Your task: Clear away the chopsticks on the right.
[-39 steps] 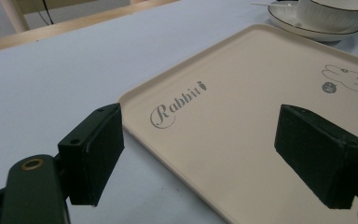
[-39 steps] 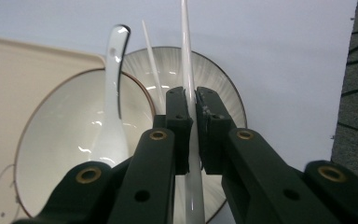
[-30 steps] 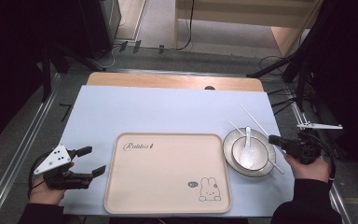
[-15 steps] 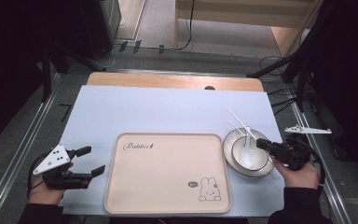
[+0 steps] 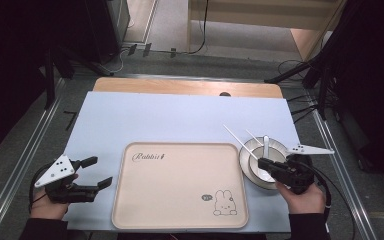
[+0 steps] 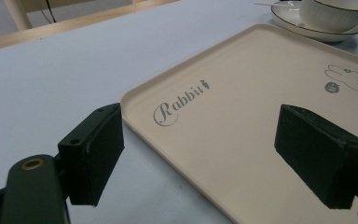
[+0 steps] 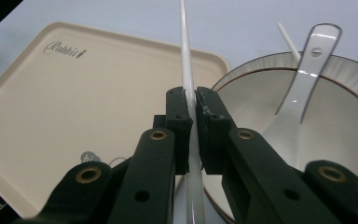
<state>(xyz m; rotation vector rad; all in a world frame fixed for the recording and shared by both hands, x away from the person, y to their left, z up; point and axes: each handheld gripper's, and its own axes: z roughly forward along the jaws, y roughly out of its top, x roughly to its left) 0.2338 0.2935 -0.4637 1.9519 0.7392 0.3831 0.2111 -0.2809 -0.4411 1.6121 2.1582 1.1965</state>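
Observation:
A white bowl (image 5: 260,162) stands on a plate at the table's right, with a white spoon (image 5: 266,144) leaning in it. My right gripper (image 5: 266,164) is over the bowl's near rim, shut on a white chopstick (image 5: 236,136) that points away to the upper left. In the right gripper view the chopstick (image 7: 187,65) runs up between the closed jaws of my right gripper (image 7: 194,100), beside the bowl (image 7: 340,121) and spoon (image 7: 305,88). A second chopstick (image 5: 253,137) rests on the bowl's far rim. My left gripper (image 5: 98,171) is open, left of the beige tray (image 5: 180,200).
The tray (image 6: 247,107), printed with "Rabbit" and a bunny, lies front and centre on the pale blue tabletop (image 5: 180,120). In the left gripper view my left gripper (image 6: 200,154) straddles the tray's corner, with the bowl (image 6: 335,10) far off. A wooden strip (image 5: 185,87) edges the far side.
My right gripper has moved left from beside the bowl to over its near rim, carrying the chopstick with it. The left gripper has barely moved.

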